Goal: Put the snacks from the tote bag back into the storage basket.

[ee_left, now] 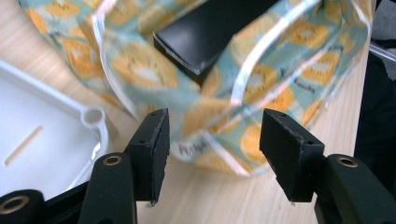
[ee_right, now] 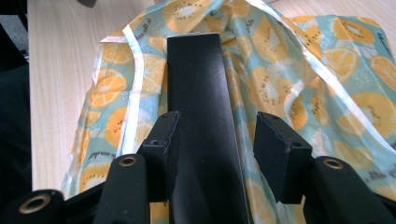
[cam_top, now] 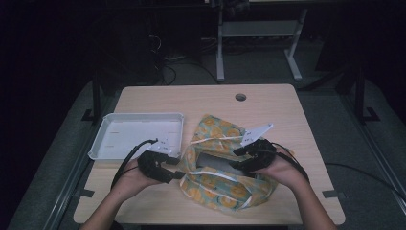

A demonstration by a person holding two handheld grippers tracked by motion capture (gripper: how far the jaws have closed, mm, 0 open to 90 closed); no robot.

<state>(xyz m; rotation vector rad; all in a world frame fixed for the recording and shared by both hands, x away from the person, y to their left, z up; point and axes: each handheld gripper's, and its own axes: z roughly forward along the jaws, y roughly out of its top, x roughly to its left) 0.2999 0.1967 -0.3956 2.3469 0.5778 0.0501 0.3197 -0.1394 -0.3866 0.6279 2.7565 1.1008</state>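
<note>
The right hand-held gripper (ee_right: 212, 154) has a flat black rectangular slab (ee_right: 201, 116) between its half-spread jaws; the left pad seems to touch it, the right stands apart. The slab lies on a fruit-printed teal plastic bag (cam_top: 225, 165) on the light wooden bench (cam_top: 201, 98). The left hand-held gripper (ee_left: 212, 149), jaws wide and empty, sits just beside the bag's edge, a white plastic tray (cam_top: 136, 134) to its left.

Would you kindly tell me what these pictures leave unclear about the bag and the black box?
- Black box: near end cut off by the right gripper view's bottom edge; grip unclear.
- Print on the fruit-patterned bag: blurred, left gripper view.
- Bag's far interior: hidden by folds, high view.
</note>
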